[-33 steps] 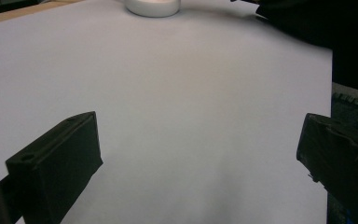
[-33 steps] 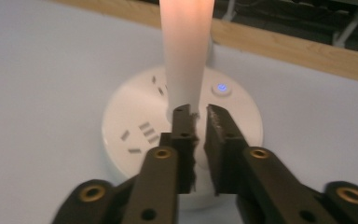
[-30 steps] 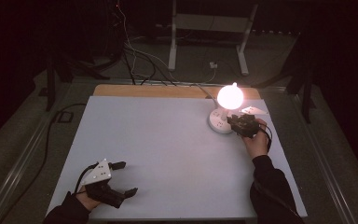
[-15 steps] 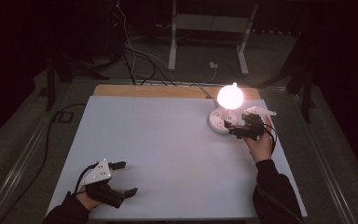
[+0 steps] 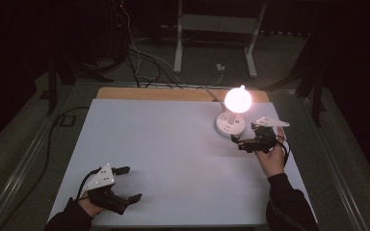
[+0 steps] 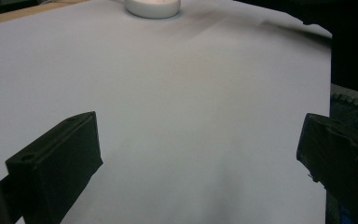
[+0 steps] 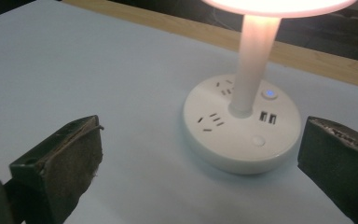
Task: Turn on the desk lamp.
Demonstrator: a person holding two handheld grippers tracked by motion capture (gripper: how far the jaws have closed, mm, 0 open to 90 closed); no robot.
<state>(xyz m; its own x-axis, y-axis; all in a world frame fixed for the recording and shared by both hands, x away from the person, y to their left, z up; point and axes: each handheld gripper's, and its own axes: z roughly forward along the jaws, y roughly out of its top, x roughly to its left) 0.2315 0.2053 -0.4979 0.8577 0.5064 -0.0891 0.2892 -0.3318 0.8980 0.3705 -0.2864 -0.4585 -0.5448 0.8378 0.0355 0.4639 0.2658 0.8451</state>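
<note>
Scene: a person works two hand-held tongs over a white surface (image 5: 173,154) in a dark room, a lit lamp (image 5: 237,99) the one bright spot at the upper right of the frame
Lamp: it stands on its round white base (image 7: 242,128), which carries sockets, two small ports, a blue-lit button (image 7: 270,94) and a plain white button (image 7: 258,140); the globe glows, so the light appears to be on
Right tongs (image 5: 243,143): released, jaws wide apart, held just beside the base at right of centre in the high view; in the right gripper view the base sits between the two jaws and a little beyond them, touching neither
Left tongs (image 5: 127,185): released and empty, resting low at the lower left of the frame, well apart from the lamp
Step in hand: judged to be working the lamp's controls, or drawing off from them
Doing it well: bring one jaw tip down squarely on the chosen button rather than closing on the base; press lightly and straight, so the base does not slide or tip
Watch for: the slim stem (image 7: 254,60) and the cord (image 5: 212,94) behind the lamp, which a sweeping jaw could catch
</note>
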